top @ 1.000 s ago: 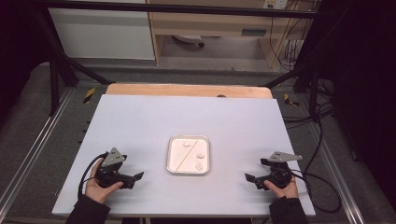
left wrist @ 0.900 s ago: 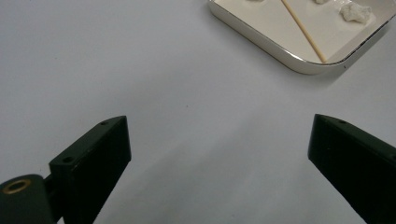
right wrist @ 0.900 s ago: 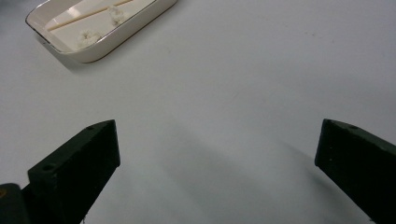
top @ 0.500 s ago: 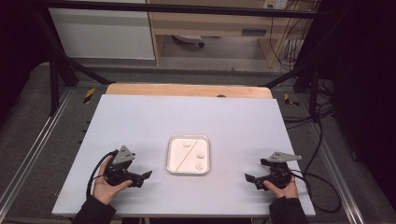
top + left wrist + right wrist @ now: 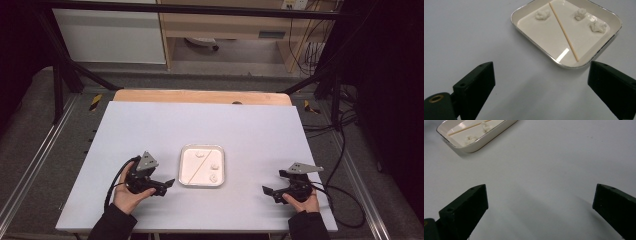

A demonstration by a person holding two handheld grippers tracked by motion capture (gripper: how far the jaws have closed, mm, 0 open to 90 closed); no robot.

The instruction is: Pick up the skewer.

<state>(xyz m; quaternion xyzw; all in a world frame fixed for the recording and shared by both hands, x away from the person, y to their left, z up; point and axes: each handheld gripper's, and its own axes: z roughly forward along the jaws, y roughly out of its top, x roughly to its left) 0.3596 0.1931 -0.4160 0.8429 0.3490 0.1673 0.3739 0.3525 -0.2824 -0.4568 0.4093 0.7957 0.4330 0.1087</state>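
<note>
A white square tray (image 5: 186,176) (image 5: 529,11) (image 5: 494,135) lies in the middle of the white table. A thin wooden stick (image 5: 202,162) (image 5: 564,32) (image 5: 466,128) lies across it, with three small white cotton wads (image 5: 215,165) (image 5: 597,26) (image 5: 470,138) around it. My left gripper (image 5: 167,186) (image 5: 541,85) rests just left of the tray, open and empty, its jaws pointing at the tray's near edge. At the table's right front, my right gripper (image 5: 266,191) (image 5: 540,207) is open and empty, well away from the tray.
The white table (image 5: 200,125) has a wooden strip (image 5: 200,96) along its far edge. Dark frame bars and cables (image 5: 335,125) stand to the right. A cabinet and shelves sit beyond the table.
My left gripper has moved right across the table, closer to the tray. The right gripper has stayed where it was.
</note>
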